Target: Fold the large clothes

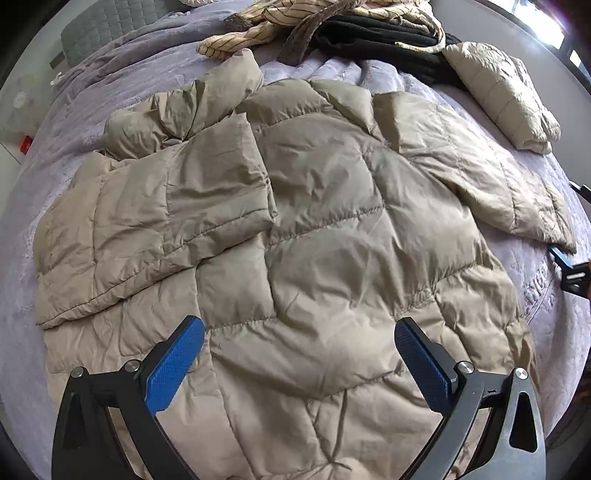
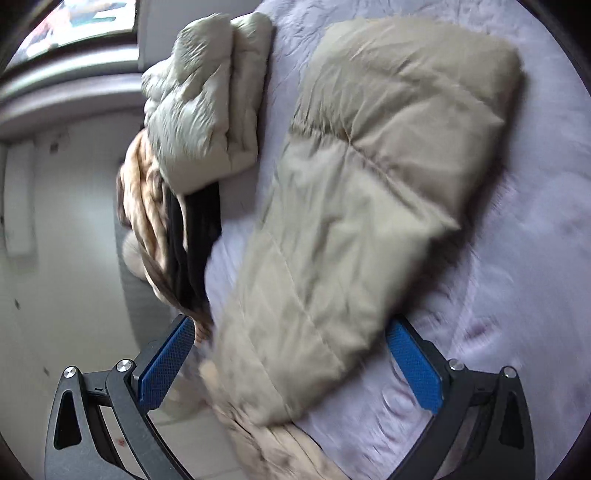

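Note:
A large tan quilted down jacket (image 1: 314, 229) lies spread flat on the lilac bed cover (image 1: 110, 81). Its left sleeve (image 1: 177, 221) is folded in over the body. Its right sleeve (image 1: 509, 192) stretches out to the right. My left gripper (image 1: 299, 332) is open and empty, hovering over the jacket's lower part. My right gripper (image 2: 291, 336) is open, with the outstretched sleeve (image 2: 351, 206) lying between its blue pads (image 2: 168, 365) but not clamped. The right wrist view is motion-blurred.
A folded pale puffer jacket (image 1: 506, 92) lies at the far right of the bed; it also shows in the right wrist view (image 2: 207, 96). A pile of striped beige and black clothes (image 1: 354, 22) sits at the head of the bed. A grey headboard (image 1: 107, 26) stands behind.

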A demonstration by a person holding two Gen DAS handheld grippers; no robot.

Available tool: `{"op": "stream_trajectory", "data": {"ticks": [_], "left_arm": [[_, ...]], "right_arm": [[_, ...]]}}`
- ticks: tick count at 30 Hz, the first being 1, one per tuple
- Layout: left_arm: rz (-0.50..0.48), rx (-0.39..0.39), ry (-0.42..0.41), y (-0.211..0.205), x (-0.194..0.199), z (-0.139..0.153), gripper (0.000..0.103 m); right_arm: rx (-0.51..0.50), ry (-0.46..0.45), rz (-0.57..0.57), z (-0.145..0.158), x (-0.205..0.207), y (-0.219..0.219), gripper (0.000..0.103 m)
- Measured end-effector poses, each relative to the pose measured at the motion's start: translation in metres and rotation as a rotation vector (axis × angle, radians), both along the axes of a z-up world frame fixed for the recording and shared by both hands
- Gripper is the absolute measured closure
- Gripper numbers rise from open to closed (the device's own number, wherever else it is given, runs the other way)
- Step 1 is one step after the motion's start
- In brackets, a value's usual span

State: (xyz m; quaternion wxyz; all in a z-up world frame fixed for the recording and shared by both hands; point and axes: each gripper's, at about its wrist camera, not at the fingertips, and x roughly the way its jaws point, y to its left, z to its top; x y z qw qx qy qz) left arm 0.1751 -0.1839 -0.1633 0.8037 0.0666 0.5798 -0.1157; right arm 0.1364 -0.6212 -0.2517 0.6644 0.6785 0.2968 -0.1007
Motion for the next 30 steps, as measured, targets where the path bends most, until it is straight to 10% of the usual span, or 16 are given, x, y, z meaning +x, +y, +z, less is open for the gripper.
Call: {"op": "stream_trajectory", "data": {"ticks": [8,12,14,22,30], "left_arm": [[0.020,-0.028,-0.047,0.003,0.011,0.011,0.000],[0.035,-0.031,-0.048,0.012,0.014,0.011,0.000],[0.035,-0.013,-0.042,0.021,0.017,0.009,0.000],[0.111,0.009,-0.043,0.068,0.025,0.005,0.000],[0.203,0.019,-0.079,0.133,0.025,0.008,0.000]], "right_arm": [[0.163,-0.125,-0.110,-0.015,0.030,-0.010,0.006],[0.217,-0.096,-0.078,-0.017,0.043,-0.007,0.077],[0.232,-0.141,-0.081,-0.013,0.047,-0.005,0.095],[0.077,-0.294,0.106,0.058,0.102,0.033,0.095],[-0.274,-0.386,0.577,0.156,0.201,0.186,0.095]]}}
